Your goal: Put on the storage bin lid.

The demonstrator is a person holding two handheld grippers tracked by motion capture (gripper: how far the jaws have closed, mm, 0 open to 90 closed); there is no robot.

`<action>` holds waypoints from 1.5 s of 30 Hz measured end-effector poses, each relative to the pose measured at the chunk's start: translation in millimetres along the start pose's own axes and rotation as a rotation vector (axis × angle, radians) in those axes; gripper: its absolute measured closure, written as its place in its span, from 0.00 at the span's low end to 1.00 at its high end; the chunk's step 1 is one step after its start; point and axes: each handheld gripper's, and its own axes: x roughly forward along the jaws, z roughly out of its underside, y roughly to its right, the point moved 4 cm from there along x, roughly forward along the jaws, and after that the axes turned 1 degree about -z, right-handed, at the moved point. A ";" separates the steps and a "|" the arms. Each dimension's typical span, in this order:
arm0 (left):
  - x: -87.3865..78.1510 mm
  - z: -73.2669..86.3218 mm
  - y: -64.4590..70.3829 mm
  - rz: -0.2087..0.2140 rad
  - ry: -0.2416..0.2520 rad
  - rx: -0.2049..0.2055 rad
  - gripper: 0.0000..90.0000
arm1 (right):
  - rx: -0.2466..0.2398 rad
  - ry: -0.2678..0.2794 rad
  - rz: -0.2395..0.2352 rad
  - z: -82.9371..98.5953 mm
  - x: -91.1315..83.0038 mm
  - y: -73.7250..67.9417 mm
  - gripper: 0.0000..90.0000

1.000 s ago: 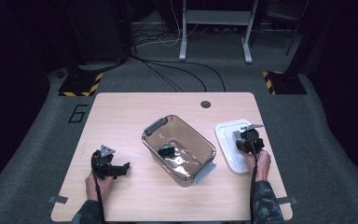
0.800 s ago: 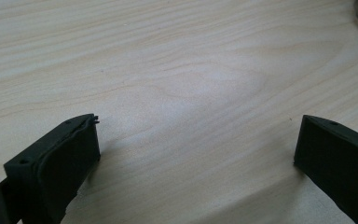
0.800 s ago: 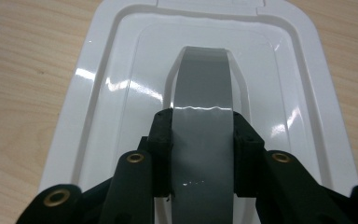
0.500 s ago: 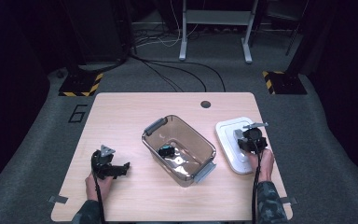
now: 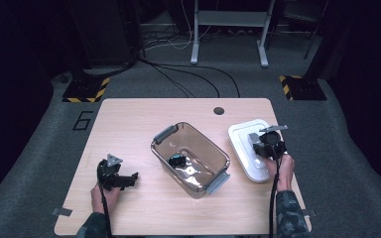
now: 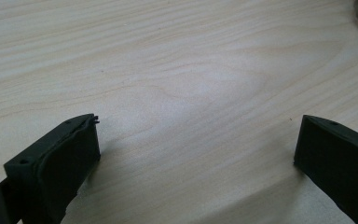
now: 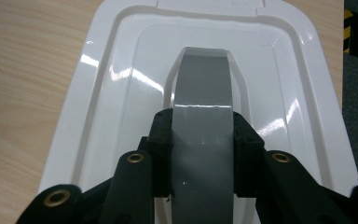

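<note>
Your right hand-held gripper clamped the grey handle of the white lid, on the surface right of the bin | your left hand-held gripper stood apart over bare wood

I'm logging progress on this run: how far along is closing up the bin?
Done: a small black item already lies inside the clear bin. In hand: the right gripper is shut on the grey handle of the white lid, which rests on the table beside the bin. The left gripper is open over bare wood. Left, probably: carrying the lid onto the bin.
</note>
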 end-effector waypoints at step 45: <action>0.0 0.0 0.0 0.000 0.000 -0.001 0.00 | -0.087 0.019 -0.029 -60.5 -59.4 -16.7 0.74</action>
